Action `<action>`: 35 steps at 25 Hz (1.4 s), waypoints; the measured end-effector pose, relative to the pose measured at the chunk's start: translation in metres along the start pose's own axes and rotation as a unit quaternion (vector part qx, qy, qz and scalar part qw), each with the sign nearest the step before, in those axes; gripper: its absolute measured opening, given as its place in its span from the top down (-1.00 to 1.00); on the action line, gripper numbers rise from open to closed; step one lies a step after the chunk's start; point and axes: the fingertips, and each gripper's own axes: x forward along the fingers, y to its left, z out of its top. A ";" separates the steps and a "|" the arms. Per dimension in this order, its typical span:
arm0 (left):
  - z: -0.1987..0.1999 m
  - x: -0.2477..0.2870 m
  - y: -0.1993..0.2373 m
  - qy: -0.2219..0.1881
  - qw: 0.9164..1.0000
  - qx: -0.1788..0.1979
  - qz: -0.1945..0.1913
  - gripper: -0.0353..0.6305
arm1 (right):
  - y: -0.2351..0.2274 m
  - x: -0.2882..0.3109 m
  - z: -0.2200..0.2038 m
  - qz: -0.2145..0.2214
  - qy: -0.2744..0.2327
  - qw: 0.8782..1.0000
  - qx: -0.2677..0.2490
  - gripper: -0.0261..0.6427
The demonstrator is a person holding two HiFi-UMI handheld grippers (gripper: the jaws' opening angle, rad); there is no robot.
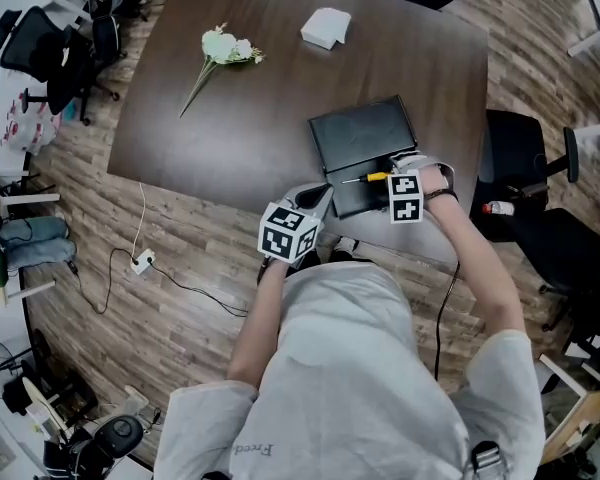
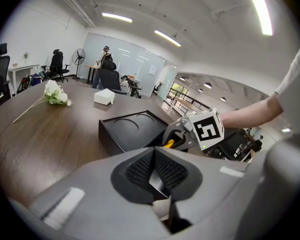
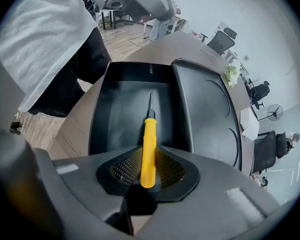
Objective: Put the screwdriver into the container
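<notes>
Now, R gripper (image 3: 148,159) jaws on slim yellow screwdriver (image 3: 149,131) over black rectangular container (image 3: 106,111); L gripper (image 2: 153,155) jaws together.

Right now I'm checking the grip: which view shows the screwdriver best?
The right gripper view: the screwdriver lies central, yellow handle clamped in the right gripper, tip over the container. The head view shows it tiny; the left gripper view only a yellow sliver.
</notes>
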 end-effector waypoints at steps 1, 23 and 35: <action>0.000 0.000 0.000 0.000 1.000 0.000 0.001 0.73 | 0.000 0.001 0.000 0.000 0.000 1.000 -0.001 0.68; -0.005 0.003 0.004 0.008 1.000 0.014 0.011 0.73 | 0.008 0.019 -0.005 0.026 0.000 1.000 0.003 0.68; -0.010 0.006 -0.003 0.011 1.000 0.021 0.005 0.73 | 0.008 0.020 -0.006 0.025 -0.007 0.999 0.027 0.68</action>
